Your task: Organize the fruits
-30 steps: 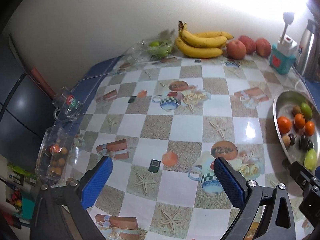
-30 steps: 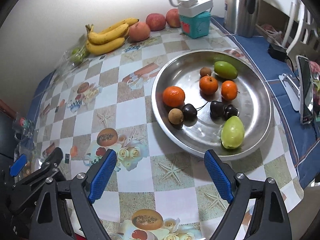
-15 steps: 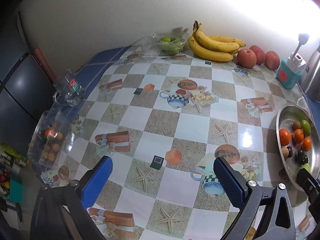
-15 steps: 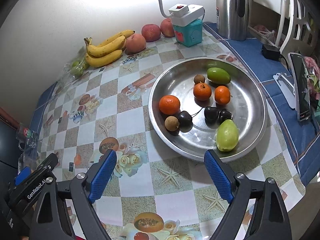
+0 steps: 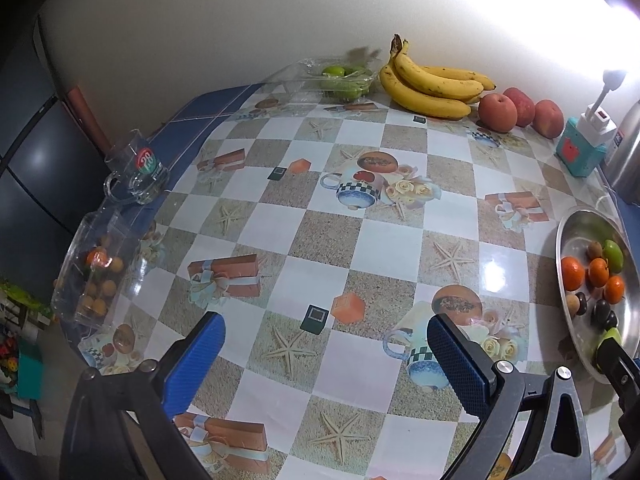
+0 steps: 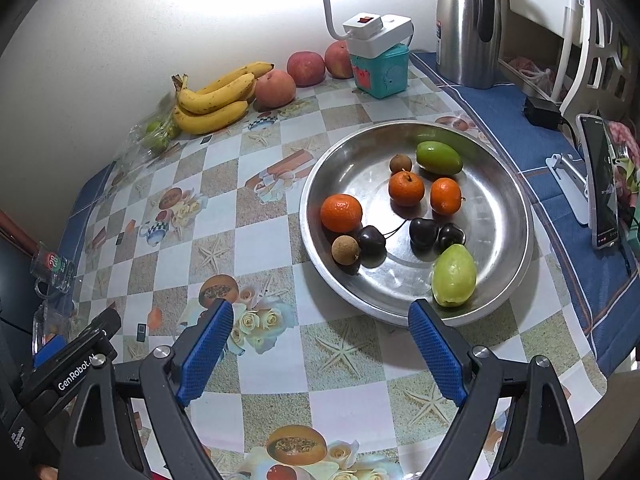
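A steel plate [image 6: 508,184] holds three oranges [image 6: 341,213], dark cherries [image 6: 424,233], two brown longans [image 6: 345,249] and two green fruits [image 6: 454,276]. The plate also shows in the left wrist view [image 5: 568,232]. My right gripper [image 6: 320,326] is open and empty, above the table just short of the plate's near rim. My left gripper [image 5: 326,340] is open and empty over the middle of the table. Bananas [image 5: 430,88], three apples [image 5: 516,112] and a clear box of green fruit [image 5: 344,78] lie along the back wall.
A clear box of longans [image 5: 94,276] and a glass mug [image 5: 136,176] sit at the table's left edge. A teal box with a lamp [image 6: 380,56], a steel kettle [image 6: 468,20] and a phone on a stand [image 6: 600,180] are to the right.
Both grippers have pulled back and risen, so more of the table shows in both views. Both stay open. No fruit has moved.
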Motion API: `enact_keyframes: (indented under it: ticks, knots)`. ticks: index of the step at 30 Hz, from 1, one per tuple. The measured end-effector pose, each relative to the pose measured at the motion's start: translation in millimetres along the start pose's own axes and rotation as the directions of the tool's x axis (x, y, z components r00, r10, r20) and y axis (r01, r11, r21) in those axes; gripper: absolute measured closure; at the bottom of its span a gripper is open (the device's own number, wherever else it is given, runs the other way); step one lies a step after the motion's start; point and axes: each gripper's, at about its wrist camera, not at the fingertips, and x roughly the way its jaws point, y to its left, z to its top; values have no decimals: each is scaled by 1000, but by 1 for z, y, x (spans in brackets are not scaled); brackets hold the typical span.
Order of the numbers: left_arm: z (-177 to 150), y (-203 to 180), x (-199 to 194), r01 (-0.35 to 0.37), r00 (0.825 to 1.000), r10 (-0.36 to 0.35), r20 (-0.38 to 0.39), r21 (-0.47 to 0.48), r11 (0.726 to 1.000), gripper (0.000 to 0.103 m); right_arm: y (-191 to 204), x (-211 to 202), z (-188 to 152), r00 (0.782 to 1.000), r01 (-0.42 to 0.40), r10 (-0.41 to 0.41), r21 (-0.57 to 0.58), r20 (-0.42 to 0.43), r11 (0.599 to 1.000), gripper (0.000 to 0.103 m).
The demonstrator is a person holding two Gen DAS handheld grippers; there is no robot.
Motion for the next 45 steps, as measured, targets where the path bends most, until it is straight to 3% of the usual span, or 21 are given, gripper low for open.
enact_keyframes:
  ticks: [45]
  knots:
    - [-1, -15, -5, -19, 999, 16, 30, 81, 997, 1, 0, 4, 0, 1000, 1, -1, -17, -18, 1000, 13]
